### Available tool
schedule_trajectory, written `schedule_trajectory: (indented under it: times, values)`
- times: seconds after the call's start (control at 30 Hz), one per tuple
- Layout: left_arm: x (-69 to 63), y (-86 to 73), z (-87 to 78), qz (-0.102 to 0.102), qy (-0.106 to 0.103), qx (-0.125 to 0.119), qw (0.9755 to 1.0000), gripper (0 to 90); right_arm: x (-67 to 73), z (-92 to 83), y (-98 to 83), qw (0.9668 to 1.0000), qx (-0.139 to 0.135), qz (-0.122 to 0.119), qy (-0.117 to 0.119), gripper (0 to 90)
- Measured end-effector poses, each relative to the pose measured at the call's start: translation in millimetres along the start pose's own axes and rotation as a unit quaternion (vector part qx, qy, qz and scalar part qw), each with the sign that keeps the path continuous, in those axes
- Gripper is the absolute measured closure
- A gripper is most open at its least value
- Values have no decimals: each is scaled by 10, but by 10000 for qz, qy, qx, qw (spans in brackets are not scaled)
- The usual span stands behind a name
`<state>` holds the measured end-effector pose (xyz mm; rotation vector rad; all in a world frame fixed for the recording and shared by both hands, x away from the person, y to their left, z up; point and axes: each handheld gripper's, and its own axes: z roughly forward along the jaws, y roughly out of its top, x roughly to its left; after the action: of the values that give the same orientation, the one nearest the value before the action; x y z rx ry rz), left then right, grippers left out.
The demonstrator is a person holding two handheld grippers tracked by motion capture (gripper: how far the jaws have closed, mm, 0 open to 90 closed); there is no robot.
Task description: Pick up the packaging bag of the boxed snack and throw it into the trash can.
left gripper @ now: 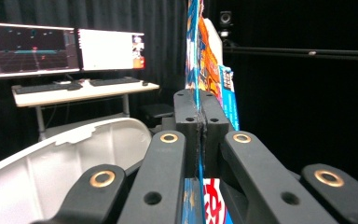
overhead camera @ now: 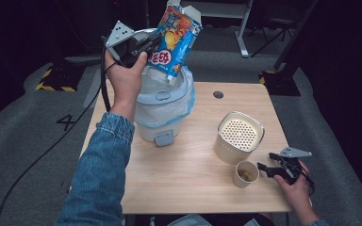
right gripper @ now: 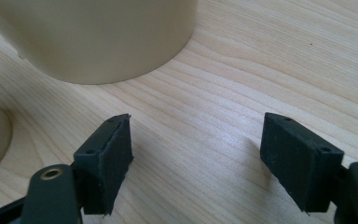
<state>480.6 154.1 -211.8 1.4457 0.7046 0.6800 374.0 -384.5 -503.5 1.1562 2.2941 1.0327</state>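
A blue and orange snack carton (overhead camera: 175,38) hangs tilted above the open white bin (overhead camera: 162,110), which is lined with a bluish bag. My left gripper (overhead camera: 147,47) is shut on the carton's edge; in the left gripper view the carton (left gripper: 201,65) stands pinched between the jaws of my left gripper (left gripper: 200,122), above the bin's lid (left gripper: 65,158). My right gripper (overhead camera: 264,167) rests on the table near the front right, open, beside a small paper cup (overhead camera: 245,173). In the right gripper view my right gripper (right gripper: 196,158) holds nothing, its jaws wide apart over bare wood.
A cream canister with a perforated top (overhead camera: 239,136) stands right of the bin, its wall (right gripper: 93,37) close ahead of the right jaws. The wooden table (overhead camera: 188,183) has a round hole (overhead camera: 218,94) at the back. A desk with monitors (left gripper: 60,49) stands beyond.
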Motion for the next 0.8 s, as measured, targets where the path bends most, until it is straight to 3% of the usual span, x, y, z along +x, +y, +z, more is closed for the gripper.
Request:
schedule_trajectory:
  times: [0.43,0.8]
  values:
    - [106,-172,136,33,356,321,9988,884,0,0,0,10000,-1,-1,1,255]
    - [117,-301,146,13,355,669,9971,883,0,0,0,10000,0,-3,0,256]
